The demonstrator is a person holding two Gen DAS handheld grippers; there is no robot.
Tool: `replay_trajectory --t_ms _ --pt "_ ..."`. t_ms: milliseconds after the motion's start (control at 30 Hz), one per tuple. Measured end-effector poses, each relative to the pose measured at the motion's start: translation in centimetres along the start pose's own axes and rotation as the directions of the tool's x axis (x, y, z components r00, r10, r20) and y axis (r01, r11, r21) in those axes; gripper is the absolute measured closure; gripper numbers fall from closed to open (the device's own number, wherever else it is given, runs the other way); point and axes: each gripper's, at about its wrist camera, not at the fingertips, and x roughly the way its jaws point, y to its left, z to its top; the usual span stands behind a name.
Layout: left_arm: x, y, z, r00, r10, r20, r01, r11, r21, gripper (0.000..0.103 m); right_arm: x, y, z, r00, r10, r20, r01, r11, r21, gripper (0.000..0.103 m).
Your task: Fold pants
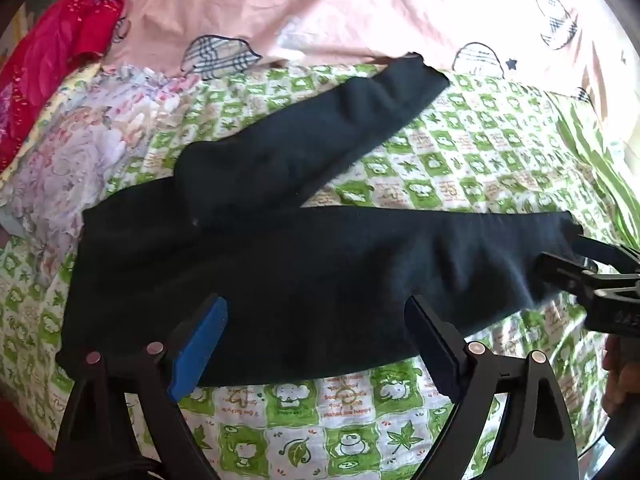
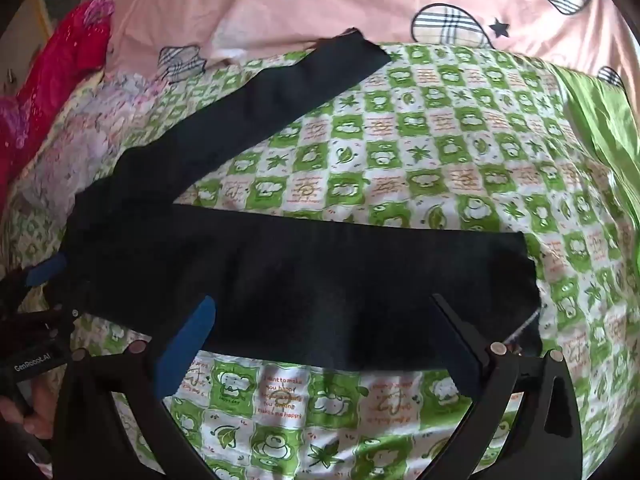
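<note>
Dark navy pants [image 1: 304,264] lie spread on a green-and-white patterned bedsheet [image 1: 472,152], legs parted in a V: one leg runs up to the far right [image 1: 360,108], the other lies across the near side [image 1: 480,248]. My left gripper [image 1: 316,320] is open just above the near edge of the waist end. My right gripper [image 2: 324,320] is open over the near leg [image 2: 360,276] close to its cuff. In the left wrist view the right gripper [image 1: 592,276] shows by the cuff. In the right wrist view the left gripper [image 2: 44,276] shows at the waist.
A pink quilt [image 1: 320,4] with checked prints lies along the far side of the bed. A red garment [image 1: 52,52] and a pale floral cloth [image 1: 80,140] are piled at the left. A plain green fabric [image 2: 600,120] lies at the right edge.
</note>
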Motion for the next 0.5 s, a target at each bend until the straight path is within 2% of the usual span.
replay_trajectory --t_ms 100,133,200,267,500 --pt "0.5 -0.2 -0.2 0.999 0.034 0.016 -0.034 0.999 0.006 0.012 -0.4 -0.7 0.2 1.000 -0.002 0.011 0.001 0.999 0.038 0.000" --pt "0.7 -0.1 -0.2 1.000 0.030 0.009 -0.030 1.000 0.000 0.012 -1.0 0.4 -1.0 0.998 -0.034 0.055 0.034 0.999 0.003 0.000" --pt "1.0 0.3 -0.3 1.000 0.021 0.006 -0.021 1.000 -0.019 0.012 -1.7 1.4 -1.9 0.997 -0.057 0.058 0.057 0.998 0.012 0.000" --pt "1.0 0.9 -0.6 1.000 0.015 0.014 -0.015 0.999 -0.029 0.012 1.0 3.1 -1.8 0.997 -0.076 -0.003 0.076 0.997 -0.009 0.000" --pt "1.1 0.1 -0.5 0.999 0.050 0.006 -0.050 0.999 -0.013 0.012 1.4 3.3 -1.7 1.000 -0.005 -0.009 0.005 0.999 -0.034 0.002"
